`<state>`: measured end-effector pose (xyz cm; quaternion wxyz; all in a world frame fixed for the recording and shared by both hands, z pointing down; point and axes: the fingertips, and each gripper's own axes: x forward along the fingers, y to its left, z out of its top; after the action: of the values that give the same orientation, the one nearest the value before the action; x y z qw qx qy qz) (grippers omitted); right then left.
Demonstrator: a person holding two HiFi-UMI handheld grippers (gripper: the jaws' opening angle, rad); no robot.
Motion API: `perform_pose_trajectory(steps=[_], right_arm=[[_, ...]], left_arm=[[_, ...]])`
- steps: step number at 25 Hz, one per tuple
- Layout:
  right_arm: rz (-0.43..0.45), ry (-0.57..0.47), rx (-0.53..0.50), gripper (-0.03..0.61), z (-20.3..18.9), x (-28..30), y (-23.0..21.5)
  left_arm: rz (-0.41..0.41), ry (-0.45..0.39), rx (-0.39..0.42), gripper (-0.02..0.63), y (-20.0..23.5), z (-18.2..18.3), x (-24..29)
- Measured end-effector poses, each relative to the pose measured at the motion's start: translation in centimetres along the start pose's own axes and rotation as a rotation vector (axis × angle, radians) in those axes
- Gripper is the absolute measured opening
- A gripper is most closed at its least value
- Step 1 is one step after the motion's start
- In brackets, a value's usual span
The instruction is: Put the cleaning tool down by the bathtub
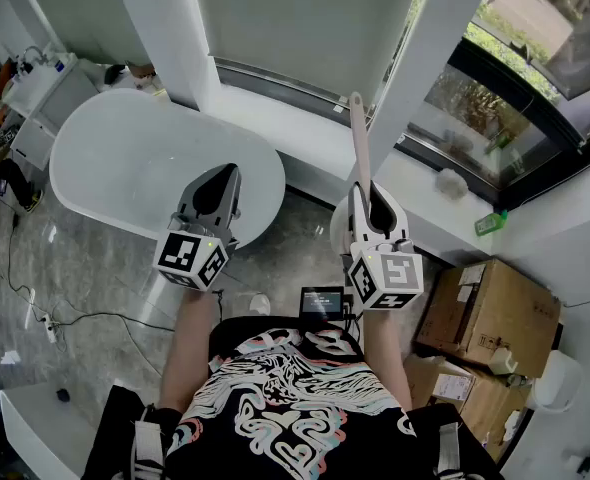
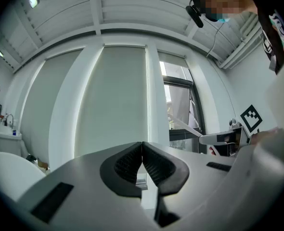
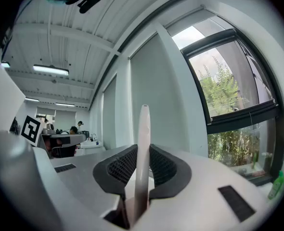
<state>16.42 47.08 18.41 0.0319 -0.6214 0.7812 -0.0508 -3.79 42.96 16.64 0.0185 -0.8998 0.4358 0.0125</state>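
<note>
Overhead, holding cleaning tool (image 1: 358, 138) upright in right gripper (image 1: 367, 200), right of bathtub (image 1: 125, 158), not yet down. In left gripper view, showing left gripper (image 2: 142, 150) pressed together on nothing. In right gripper view, pinching thin handle (image 3: 143, 143) low; with most length free above, could pivot or slip while lowering and knock the bathtub.

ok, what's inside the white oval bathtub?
Nothing visible: the white oval bathtub shows only bare white basin in the head view. Its near right part is covered by the left hand-held gripper.
</note>
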Motion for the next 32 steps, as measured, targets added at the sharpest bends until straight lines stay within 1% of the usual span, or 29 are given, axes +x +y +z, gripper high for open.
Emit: perform_pose_trajectory(steps=[10, 12, 15, 19, 25, 32], right_arm=[[0.007, -0.008, 0.011, 0.092, -0.3, -1.8, -1.3], [0.022, -0.009, 0.022, 0.091, -0.4, -2.2, -1.5], [0.068, -0.003, 0.053, 0.092, -0.8, -2.7, -1.6], [0.073, -0.006, 0.051, 0.092, -1.0, -3.3, -1.9], [0.085, 0.012, 0.047, 0.092, -1.6, -2.4, -1.8], [0.089, 0.021, 0.04, 0.092, -2.0, -0.8, -2.2]], left_arm=[[0.009, 0.01, 0.003, 0.017, -2.4, -0.3, -0.3], [0.012, 0.02, 0.018, 0.017, -3.0, -0.6, -0.2], [0.01, 0.046, 0.059, 0.018, -4.3, -1.1, 0.3], [-0.009, 0.039, 0.043, 0.018, -5.7, -0.8, 0.3], [0.02, 0.051, 0.013, 0.017, -4.8, -1.2, 0.5], [0.024, 0.045, -0.005, 0.017, -3.6, -1.9, 2.4]])
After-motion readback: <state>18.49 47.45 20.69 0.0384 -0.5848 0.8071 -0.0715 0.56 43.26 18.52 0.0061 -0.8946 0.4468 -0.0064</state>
